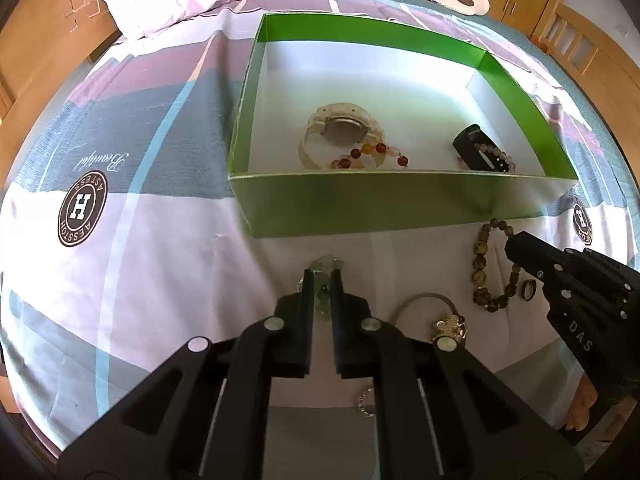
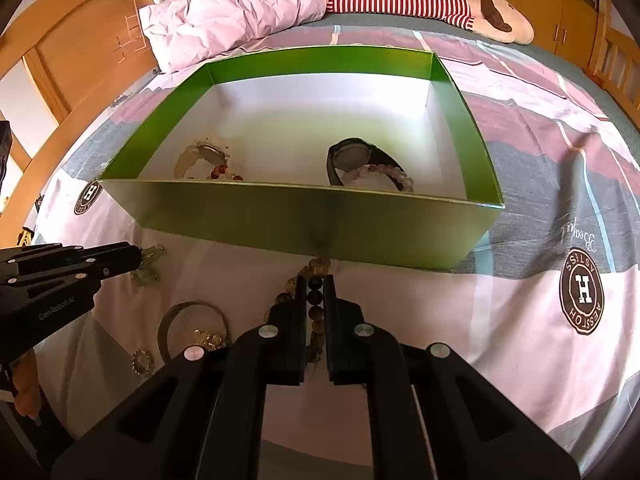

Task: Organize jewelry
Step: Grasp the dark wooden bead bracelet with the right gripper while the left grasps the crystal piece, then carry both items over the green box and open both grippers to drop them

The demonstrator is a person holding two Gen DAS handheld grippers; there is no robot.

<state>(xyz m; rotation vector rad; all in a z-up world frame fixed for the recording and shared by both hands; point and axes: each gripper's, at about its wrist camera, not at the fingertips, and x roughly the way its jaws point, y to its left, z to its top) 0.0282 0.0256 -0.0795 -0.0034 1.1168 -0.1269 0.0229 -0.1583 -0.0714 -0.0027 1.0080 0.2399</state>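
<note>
Both grippers clamped on bead jewellery before the green box

We see the left gripper (image 1: 322, 276) closed on a pale green translucent bracelet (image 1: 325, 265), largely hidden by its fingers, lower centre; the right gripper (image 2: 316, 284) pinches a brown bead bracelet (image 2: 316, 295) just below the glossy green box (image 2: 304, 220). Inside lie two watches, their bands partly cut off by the near wall. The bedsheet (image 1: 140, 264) bears round "H" emblems; we read "GenRobot.AI" on the left gripper's body
</note>
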